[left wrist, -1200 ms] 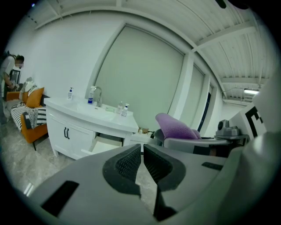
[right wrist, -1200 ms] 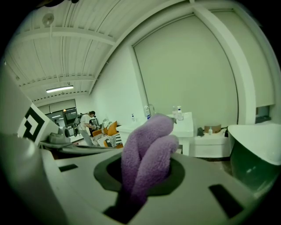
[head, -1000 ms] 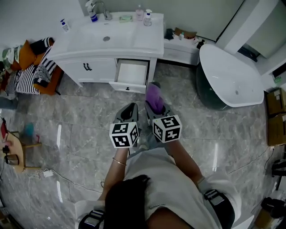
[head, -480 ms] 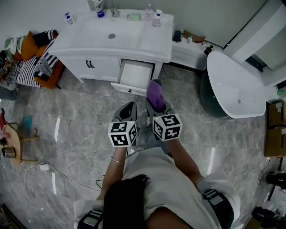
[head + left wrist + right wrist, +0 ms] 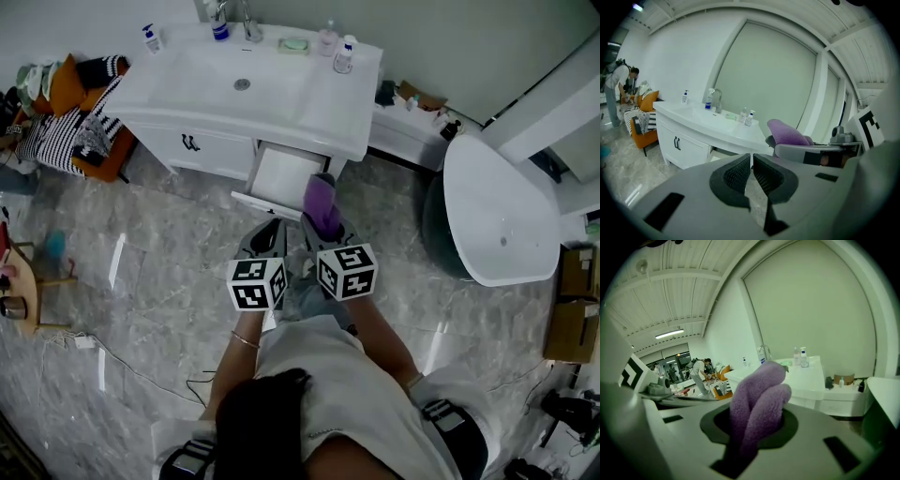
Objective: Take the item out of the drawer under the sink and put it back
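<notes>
Right gripper clamped on a folded purple cloth, jaws parted only by its thickness; left gripper nearly closed, empty. Cloth aloft, near the open drawer at 11 o'clock, under the sink. Likely the put-back step. Next: forward past the drawer front, lower inside, release.

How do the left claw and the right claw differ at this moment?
The left claw is empty, with its jaws nearly together. The right claw is clamped on a folded purple cloth. Nothing sticks out of the left claw, while the cloth stands up past the right claw's tips. Shared: both sit side by side in front of the person, pointing toward the open drawer under the sink.
</notes>
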Tool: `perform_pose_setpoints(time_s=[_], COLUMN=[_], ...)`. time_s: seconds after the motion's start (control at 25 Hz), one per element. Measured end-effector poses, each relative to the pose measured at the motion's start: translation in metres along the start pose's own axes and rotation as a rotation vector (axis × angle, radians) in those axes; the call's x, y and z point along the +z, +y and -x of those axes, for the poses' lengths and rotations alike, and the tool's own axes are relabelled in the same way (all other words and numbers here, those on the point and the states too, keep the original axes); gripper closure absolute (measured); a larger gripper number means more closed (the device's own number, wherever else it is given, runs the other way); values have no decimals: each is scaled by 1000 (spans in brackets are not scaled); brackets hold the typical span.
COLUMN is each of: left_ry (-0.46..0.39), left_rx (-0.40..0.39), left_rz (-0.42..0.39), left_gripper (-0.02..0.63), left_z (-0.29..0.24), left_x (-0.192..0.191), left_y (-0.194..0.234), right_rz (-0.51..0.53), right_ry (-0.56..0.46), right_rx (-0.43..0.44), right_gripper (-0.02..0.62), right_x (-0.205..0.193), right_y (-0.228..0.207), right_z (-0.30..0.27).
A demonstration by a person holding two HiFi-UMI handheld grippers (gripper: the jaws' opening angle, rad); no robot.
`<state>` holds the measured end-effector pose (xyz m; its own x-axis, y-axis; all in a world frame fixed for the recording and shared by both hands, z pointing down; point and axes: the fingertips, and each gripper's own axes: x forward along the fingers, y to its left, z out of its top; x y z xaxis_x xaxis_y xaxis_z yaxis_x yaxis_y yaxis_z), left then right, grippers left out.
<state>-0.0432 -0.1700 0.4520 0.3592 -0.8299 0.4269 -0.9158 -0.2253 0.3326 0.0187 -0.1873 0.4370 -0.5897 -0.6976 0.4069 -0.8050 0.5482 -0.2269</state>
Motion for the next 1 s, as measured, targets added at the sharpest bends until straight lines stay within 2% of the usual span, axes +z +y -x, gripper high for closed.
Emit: perform_pose_setpoints(time_s=[0.36, 0.52, 0.8, 1.0], left_ry=[10, 25, 21, 31], left_rx=[75, 94, 180, 218], left_rz=[29, 35, 71, 74], left_gripper=[583, 583, 583, 583], left_z=[-48, -66, -86, -103], left_x=[17, 17, 22, 22], left_y=[11, 9, 25, 35], right_rz=[29, 89, 112, 137], right_ry=[63, 96, 150, 167], right_rx=[87, 121, 210, 228], right_gripper=[507, 507, 508, 508], right_x=[10, 7, 6, 7], right_y=[-33, -48, -57, -68], right_z=[-42, -53, -83, -103])
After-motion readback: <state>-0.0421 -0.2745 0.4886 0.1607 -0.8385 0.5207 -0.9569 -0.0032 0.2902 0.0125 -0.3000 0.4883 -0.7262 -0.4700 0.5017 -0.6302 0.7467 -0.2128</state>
